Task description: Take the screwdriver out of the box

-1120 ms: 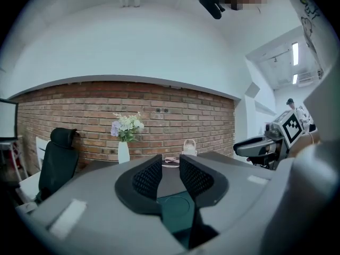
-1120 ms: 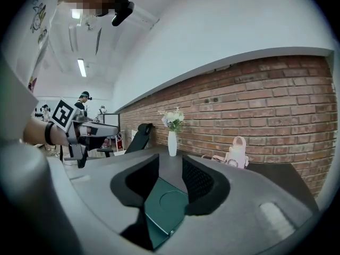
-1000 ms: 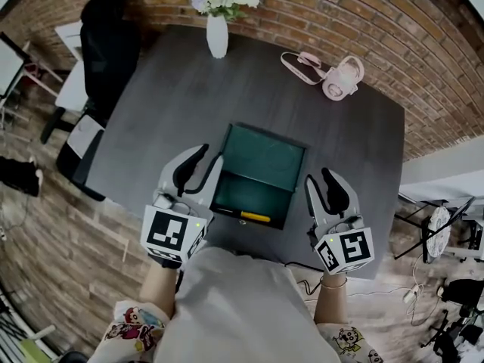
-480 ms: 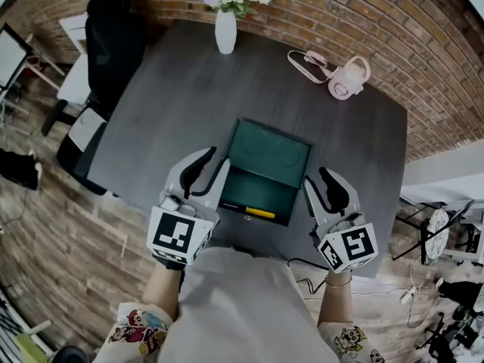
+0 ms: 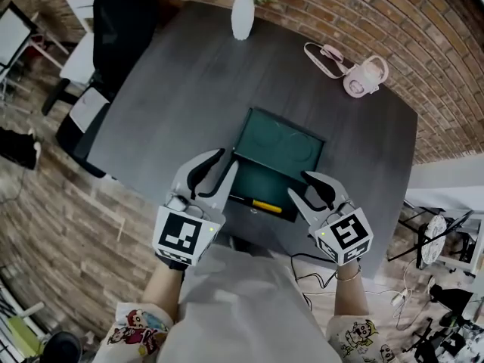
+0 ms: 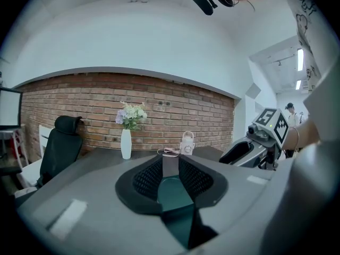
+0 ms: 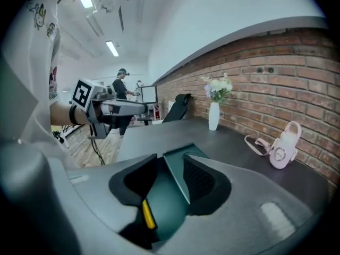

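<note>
Screwdriver (image 5: 266, 205) in box (image 5: 281, 144) judged light, rigid, slick; yellow handle best gripped mid-length. Left gripper (image 5: 227, 159) agape, just narrowed, empty; right gripper (image 5: 299, 184) just widened, nothing pinched.

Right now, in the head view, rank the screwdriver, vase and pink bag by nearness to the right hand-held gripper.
1. Screwdriver, in the box just left of the right hand-held gripper.
2. Pink bag, far right of the table.
3. Vase, at the far edge.
</note>
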Motion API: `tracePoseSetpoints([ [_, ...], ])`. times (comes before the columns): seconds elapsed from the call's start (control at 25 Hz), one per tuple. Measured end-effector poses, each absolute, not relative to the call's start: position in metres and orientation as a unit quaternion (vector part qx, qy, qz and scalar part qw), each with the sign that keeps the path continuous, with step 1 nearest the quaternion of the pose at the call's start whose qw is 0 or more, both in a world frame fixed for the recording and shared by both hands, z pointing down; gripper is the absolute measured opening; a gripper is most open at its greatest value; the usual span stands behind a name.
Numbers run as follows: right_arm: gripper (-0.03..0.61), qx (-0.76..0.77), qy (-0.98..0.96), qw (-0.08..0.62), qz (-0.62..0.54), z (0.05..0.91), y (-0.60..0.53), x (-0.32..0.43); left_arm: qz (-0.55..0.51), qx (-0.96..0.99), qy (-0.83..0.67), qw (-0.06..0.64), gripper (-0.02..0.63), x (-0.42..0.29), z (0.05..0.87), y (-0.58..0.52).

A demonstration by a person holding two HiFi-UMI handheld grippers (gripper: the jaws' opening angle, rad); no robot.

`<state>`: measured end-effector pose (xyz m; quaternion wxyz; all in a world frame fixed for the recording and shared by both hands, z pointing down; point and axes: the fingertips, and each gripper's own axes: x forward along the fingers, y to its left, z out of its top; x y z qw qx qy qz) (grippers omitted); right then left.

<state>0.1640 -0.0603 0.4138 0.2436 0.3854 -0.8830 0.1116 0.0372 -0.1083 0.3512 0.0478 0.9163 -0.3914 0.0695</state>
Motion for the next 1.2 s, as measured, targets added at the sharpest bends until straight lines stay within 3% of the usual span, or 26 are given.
tracePoseSetpoints([
  [0.44, 0.161, 0.213, -0.884, 0.372, 0.184, 0.502, -0.035, 0.132, 0.079, 0.915, -0.39, 0.062, 0.091, 0.03, 0.369, -0.106],
  [1.2, 0.161, 0.019, -0.833, 0.52, 0.188, 0.567, -0.003, 0.13, 0.094, 0.912, -0.39, 0.087, 0.085, 0.03, 0.394, -0.112],
])
